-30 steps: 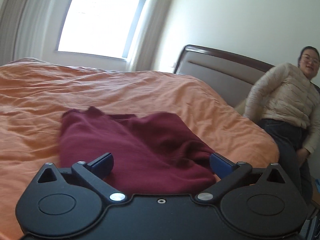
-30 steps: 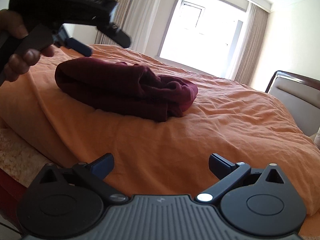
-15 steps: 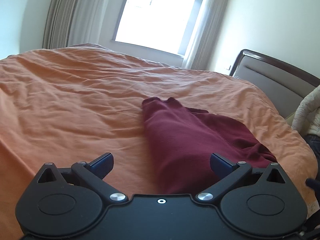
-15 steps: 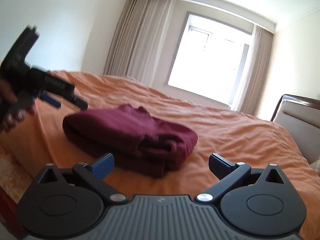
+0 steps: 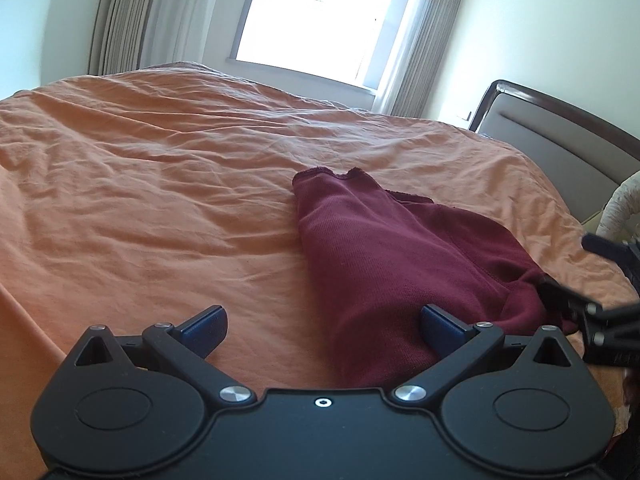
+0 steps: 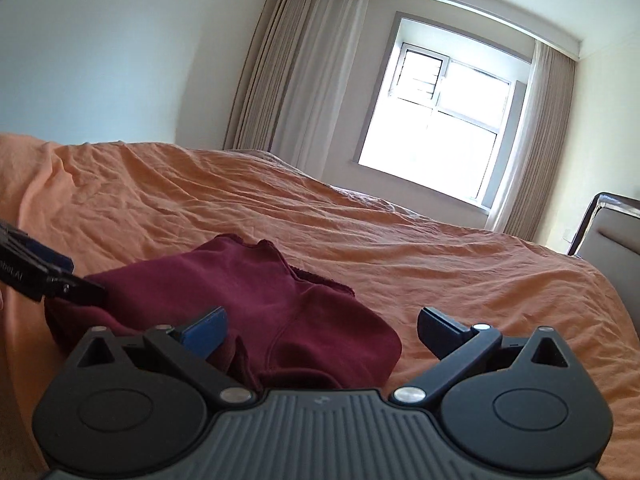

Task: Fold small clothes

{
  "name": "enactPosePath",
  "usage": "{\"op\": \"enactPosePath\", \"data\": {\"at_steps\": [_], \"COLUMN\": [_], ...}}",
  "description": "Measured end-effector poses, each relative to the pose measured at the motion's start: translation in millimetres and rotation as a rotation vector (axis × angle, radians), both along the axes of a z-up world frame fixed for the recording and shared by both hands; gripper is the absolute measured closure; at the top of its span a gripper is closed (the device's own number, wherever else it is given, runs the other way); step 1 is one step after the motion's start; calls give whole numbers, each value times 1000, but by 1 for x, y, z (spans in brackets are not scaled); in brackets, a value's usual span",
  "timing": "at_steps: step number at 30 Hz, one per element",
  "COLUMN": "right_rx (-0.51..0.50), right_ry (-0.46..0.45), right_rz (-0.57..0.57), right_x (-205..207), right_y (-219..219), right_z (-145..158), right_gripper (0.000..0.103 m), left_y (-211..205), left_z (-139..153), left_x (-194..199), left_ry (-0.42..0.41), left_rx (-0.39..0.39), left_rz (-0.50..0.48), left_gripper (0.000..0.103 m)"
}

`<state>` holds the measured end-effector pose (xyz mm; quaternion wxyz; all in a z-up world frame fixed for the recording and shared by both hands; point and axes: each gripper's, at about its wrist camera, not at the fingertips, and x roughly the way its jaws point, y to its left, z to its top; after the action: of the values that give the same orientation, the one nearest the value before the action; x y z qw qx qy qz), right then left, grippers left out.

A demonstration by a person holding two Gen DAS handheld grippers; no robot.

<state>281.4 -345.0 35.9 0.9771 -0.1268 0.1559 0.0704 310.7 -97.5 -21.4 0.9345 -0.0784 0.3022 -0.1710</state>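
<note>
A folded dark red garment [image 5: 384, 264] lies on the orange bedspread [image 5: 160, 200]. It also shows in the right wrist view [image 6: 260, 304]. My left gripper [image 5: 322, 328] is open and empty, just in front of the garment's near left end. Its right finger [image 5: 440, 326] overlaps the cloth in view. My right gripper [image 6: 320, 330] is open and empty at the garment's near right end. The right gripper's fingers [image 5: 560, 300] show at the far right of the left wrist view. The left gripper's fingers [image 6: 80, 290] show at the left edge of the right wrist view.
The orange bedspread [image 6: 440, 248] is wrinkled and stretches far to the left and back. A padded headboard [image 5: 560, 136] stands at the right. A bright window [image 6: 440, 136] with curtains is behind the bed. A pale sleeve [image 5: 624, 208] shows at the right edge.
Both grippers have swung and come closer to the garment's near edge, one at each end. The person by the headboard has left the left wrist view. Both grippers stay open.
</note>
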Motion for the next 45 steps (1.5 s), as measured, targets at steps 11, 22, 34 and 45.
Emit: {"op": "enactPosePath", "data": {"at_steps": [11,22,34,45], "right_rx": [295,625,532,484], "right_ry": [207,365,387,403], "right_rz": [-19,-23,-43,-58], "right_x": [51,109,116,117], "right_y": [-49,-80,-59,-52], "right_z": [-23,-66,-65,-68], "right_gripper": [0,0,0,0], "left_y": [-1,-15,-23,-26], "left_z": [5,0,-12,-16], "left_x": [11,60,90,105], "left_ry": [9,123,201,270], "left_rx": [-6,-64,-100,-43], "left_rz": [-48,-147,-205,-242], "left_gripper": [1,1,1,0]}}
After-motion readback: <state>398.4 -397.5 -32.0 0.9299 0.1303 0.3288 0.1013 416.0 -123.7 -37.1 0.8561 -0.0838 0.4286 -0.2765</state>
